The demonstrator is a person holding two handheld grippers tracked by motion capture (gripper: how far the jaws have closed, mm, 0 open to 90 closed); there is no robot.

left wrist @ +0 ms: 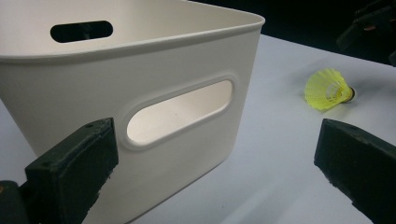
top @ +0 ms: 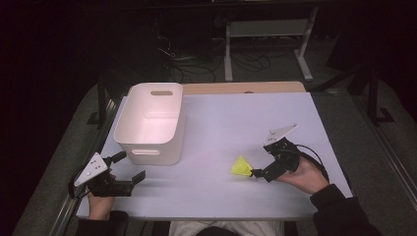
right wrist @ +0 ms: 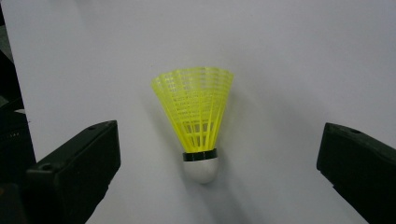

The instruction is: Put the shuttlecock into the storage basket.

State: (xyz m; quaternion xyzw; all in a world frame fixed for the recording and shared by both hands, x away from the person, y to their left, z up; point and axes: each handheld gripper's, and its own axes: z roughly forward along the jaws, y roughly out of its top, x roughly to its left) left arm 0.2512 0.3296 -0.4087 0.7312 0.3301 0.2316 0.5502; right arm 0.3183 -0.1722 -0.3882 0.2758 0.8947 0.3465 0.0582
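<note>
A yellow shuttlecock (top: 241, 167) is seen lying on its side on the white table (top: 221, 128), right of centre and towards the near edge, its skirt pointing left and its white cork tip towards the right gripper (top: 257, 173). That gripper is held just beside the tip, and its jaws are spread wide on either side of the shuttlecock (right wrist: 196, 119) without touching it. A white plastic bin (top: 150, 123) with handle slots is placed at the far left of the table. The left gripper (top: 132, 168) is held near the bin's near wall (left wrist: 140, 93), jaws spread wide and holding nothing, well apart from the shuttlecock (left wrist: 327, 89).
</note>
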